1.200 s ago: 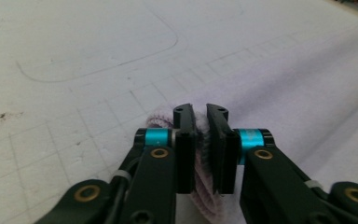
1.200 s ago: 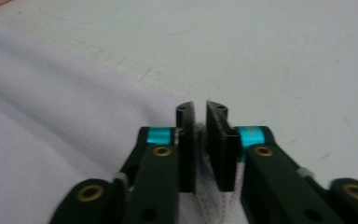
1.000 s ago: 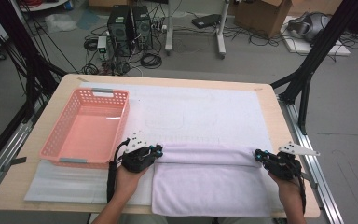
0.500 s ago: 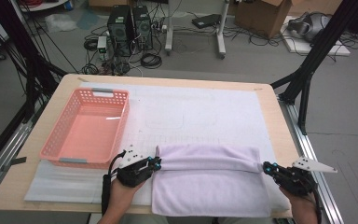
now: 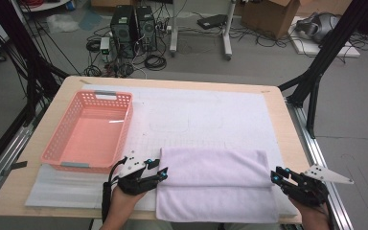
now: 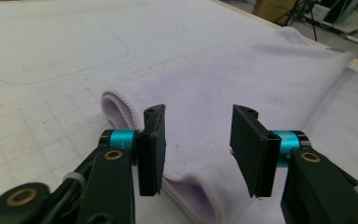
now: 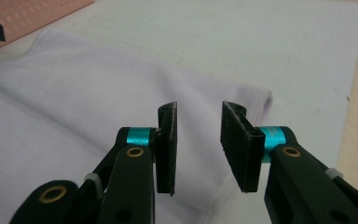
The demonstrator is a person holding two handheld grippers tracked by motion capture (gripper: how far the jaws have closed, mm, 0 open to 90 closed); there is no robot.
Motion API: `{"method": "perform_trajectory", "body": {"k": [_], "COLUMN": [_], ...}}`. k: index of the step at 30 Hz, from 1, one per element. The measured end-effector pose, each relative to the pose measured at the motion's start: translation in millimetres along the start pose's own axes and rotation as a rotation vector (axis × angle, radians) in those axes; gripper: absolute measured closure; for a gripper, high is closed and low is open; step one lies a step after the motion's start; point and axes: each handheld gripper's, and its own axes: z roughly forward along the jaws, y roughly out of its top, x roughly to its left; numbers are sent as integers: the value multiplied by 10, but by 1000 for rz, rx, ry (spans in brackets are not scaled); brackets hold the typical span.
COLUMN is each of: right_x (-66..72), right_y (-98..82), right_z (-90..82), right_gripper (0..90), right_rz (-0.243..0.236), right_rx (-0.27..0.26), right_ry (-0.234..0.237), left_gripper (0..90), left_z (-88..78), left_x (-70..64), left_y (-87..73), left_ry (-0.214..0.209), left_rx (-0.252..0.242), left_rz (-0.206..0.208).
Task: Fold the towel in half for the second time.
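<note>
A folded lilac towel (image 5: 215,184) lies at the near edge of the tabletop (image 5: 287,120), on a white mat (image 5: 206,115). The left tool (image 5: 159,173) sits at its left end and the right tool (image 5: 277,176) at its right; both have just been opening, jaws apart, nothing clamped. A pink basket (image 5: 57,152) stands toward the left edge.

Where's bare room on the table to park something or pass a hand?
Free: the white gridded mat beyond the folded lilac towel, right of the pink plastic basket; also the basket's inside. Crowded: the near edge, with the left gripper and right gripper at the towel's ends.
</note>
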Motion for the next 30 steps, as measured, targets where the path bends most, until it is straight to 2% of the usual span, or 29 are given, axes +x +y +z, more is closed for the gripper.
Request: {"method": "perform_trajectory", "body": {"k": [3, 6, 8, 10, 11, 13, 14, 16, 26, 28, 30], "right_x": [77, 114, 86, 43, 27, 3, 8, 16, 128, 150, 175], "right_y": [48, 5, -70, -155, -188, -189, -190, -190, -97, -92, -117], "right_z": [135, 344, 438, 499, 495, 473, 463, 442, 110, 69, 69], "right_gripper": [614, 615, 614, 618, 665, 812, 842, 861, 866, 866, 852], "right_rz": [-35, -91, -104, -105, -78, -59, -55, -52, -16, -13, -7], "right_rx": [30, 142, 197, 249, 227, 228, 229, 222, 180, 189, 223], "right_ry": [-17, -100, -126, -146, -138, -122, -120, -121, -57, -44, -35], "left_gripper": [516, 515, 529, 569, 607, 726, 790, 852, 867, 867, 860], "left_z": [120, 212, 228, 250, 264, 283, 285, 267, -69, -127, -127], "left_x": [-24, -52, -62, -65, -76, -106, -114, -102, -127, -127, -129], "left_y": [-37, -68, -64, -65, -62, -60, -59, -57, 1, 2, -31], "left_ry": [7, 28, 47, 73, 89, 112, 113, 109, 11, 0, -16], "left_rx": [51, 101, 112, 144, 155, 174, 176, 178, 104, 99, 121], "left_rz": [3, 12, 11, 4, 10, 41, 48, 25, -44, -57, -56]}}
